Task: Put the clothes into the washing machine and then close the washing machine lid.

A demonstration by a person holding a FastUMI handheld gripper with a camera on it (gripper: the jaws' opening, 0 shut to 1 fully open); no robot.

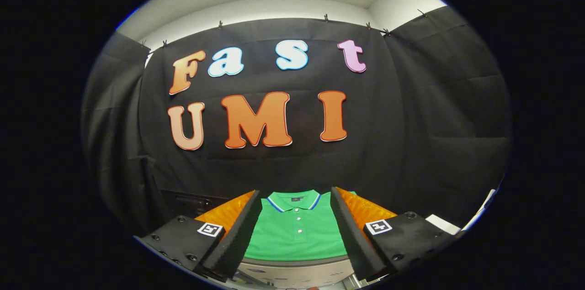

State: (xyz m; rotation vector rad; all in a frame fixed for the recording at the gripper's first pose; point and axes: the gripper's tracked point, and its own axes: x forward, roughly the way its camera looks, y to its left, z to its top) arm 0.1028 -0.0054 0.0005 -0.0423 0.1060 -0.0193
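Your left finger (237,230) is a long, wedge-shaped bar with a ribbed, foam-like pad on its inner face; it rises out of a flat block studded with small round screw heads and carrying a square printed marker. Behind it lies a glossy, quilted-looking sheet (226,214) with a diamond pattern.

Your gripper (296,233) has its fingers spread wide apart, holding nothing, and in the gap between them you see the green polo shirt (297,235). It lies flat and smooth, a soft knit with a folded collar edged in thin white and blue stripes, a short placket and small pale buttons down the middle. It is just ahead of the fingers and not touched by either. The shirt rests on a pale, hard-surfaced table (297,271) with a darker band along its front edge; whether that is part of the washing machine you cannot tell.

Your right finger (354,235) mirrors the left one: same ribbed pad, same screw-studded block and square marker, with the same quilted sheet showing behind it. Past it, a flat white panel (442,224) sits against the draped, creased black cloth wall (434,121).
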